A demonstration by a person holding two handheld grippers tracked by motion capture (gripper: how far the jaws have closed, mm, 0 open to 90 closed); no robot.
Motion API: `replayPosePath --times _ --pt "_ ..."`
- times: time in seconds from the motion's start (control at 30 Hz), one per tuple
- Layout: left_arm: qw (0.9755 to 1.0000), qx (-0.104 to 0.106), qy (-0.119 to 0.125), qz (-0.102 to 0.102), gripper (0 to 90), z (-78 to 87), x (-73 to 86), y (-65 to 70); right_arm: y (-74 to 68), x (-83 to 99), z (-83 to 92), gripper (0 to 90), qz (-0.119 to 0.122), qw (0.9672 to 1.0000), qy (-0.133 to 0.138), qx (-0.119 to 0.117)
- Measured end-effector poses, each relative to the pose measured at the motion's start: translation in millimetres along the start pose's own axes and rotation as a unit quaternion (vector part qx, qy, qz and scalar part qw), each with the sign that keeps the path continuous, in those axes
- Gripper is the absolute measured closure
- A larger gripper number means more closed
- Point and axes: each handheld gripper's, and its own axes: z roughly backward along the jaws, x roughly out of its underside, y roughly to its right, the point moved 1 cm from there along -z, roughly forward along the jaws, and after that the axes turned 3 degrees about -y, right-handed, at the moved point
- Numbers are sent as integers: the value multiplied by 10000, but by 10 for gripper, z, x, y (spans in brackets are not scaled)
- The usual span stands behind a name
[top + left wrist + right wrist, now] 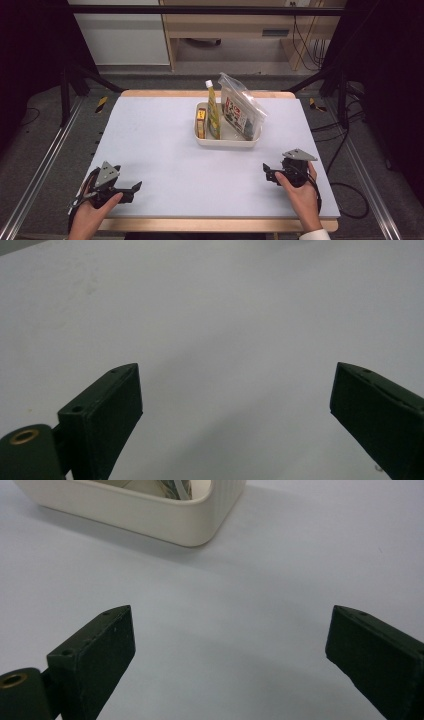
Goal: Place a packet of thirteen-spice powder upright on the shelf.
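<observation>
My left gripper [131,190] rests at the lower left of the high view, jaws spread wide on nothing, close to the near edge of the table [150,130]. My right gripper [267,171] sits at the lower right, jaws likewise apart and empty, well in from the right edge. Bare surface lies between them and ahead. The cream tub [227,142] stands above centre, nearer the far edge, holding a yellow bottle [213,107] and a clear bag [242,107]; its rounded corner [200,522] shows at the top of the right gripper view.
</observation>
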Motion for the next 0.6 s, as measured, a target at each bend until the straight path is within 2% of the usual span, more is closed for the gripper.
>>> replayPosePath --times 0.17,0.33,0.53,0.6 --pt "10000 -2 11 10 63 0 -2 2 -1 51 -5 61 56 10000 -4 -30" --pt "10000 -10 19 13 63 5 -4 2 -8 93 -4 66 64 9999 -143 -7" --pt "10000 -12 18 11 63 10 -8 7 -12 108 17 81 -22 9998 -190 113" --pt "10000 -14 38 12 63 17 -13 8 -7 115 11 86 62 9997 -188 168"
